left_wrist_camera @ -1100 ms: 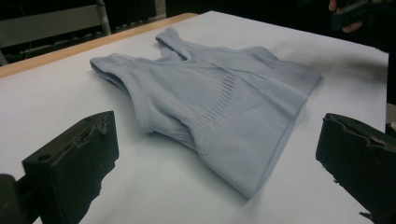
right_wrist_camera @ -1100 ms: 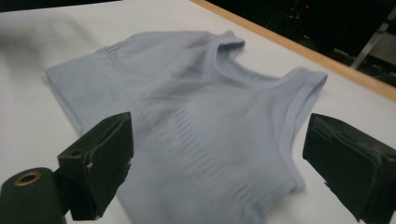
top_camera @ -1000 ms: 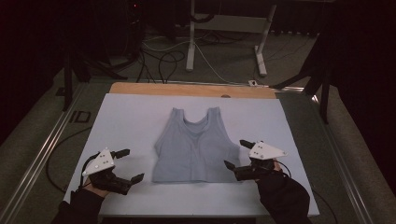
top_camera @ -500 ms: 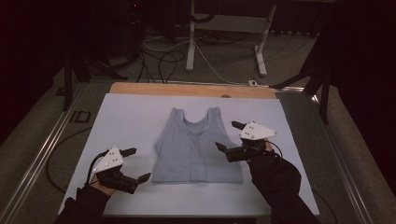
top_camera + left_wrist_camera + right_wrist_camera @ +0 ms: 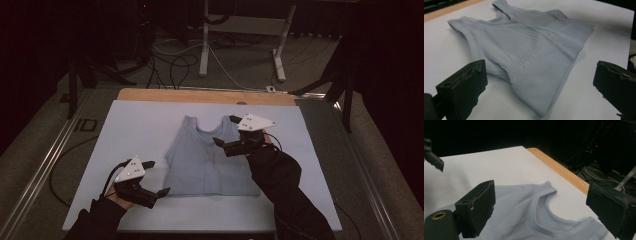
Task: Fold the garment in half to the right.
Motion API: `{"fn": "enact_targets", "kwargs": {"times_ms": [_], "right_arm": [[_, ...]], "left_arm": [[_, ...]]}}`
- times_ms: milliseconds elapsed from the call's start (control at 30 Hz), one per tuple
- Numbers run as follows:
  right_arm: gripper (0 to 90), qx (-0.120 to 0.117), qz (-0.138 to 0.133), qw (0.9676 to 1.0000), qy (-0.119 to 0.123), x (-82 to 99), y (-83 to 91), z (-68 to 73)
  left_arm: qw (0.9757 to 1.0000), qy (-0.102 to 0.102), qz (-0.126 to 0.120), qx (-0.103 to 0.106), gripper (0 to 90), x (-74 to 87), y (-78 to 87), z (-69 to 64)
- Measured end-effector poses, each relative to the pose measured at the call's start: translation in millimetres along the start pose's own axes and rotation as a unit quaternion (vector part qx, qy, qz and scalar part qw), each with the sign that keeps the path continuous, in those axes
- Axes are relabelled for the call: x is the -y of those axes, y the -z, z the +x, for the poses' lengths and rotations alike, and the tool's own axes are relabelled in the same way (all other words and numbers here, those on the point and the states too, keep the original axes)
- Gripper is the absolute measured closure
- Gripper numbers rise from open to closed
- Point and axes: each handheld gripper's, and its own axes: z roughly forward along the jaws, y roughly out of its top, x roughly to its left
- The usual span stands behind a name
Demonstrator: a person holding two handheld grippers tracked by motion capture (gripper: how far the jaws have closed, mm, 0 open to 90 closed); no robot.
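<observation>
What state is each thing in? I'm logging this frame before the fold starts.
Top: flat on the table, unfolded, straps toward the far edge.
Left claw: open, at the top's near left corner, holding nothing.
Right claw: open, over the right strap, holding nothing.

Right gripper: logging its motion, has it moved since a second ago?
Yes. The right gripper went from beside the tank top's hem up toward its shoulder strap.

Gripper: I see my right gripper [image 5: 541, 207] with both black jaws spread wide.
Top: a pale blue tank top [image 5: 529, 212] lies flat beneath them, neckline between the jaws.
Table: white table [image 5: 499, 167], wooden strip [image 5: 559, 171] along its far edge.
</observation>
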Motion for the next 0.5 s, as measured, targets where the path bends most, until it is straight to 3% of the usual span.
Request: {"fn": "enact_targets", "kwargs": {"times_ms": [233,367,500], "right_arm": [[8.8,-0.018,0.008,0.9998,0.004,-8.4,-25.9,2.5],[8.8,-0.027,0.009,0.9996,0.01,-12.8,-37.5,3.2],[8.8,-0.034,0.011,0.9993,0.008,-13.1,-46.9,4.3]], "left_arm": [[0.9994,0.014,0.03,0.009,0.3,4.8,-11.3,2.0],[0.9975,0.033,0.061,0.011,0.3,6.9,-17.8,5.4],[0.995,0.029,0.096,0.0,0.5,9.6,-27.8,5.0]]}}
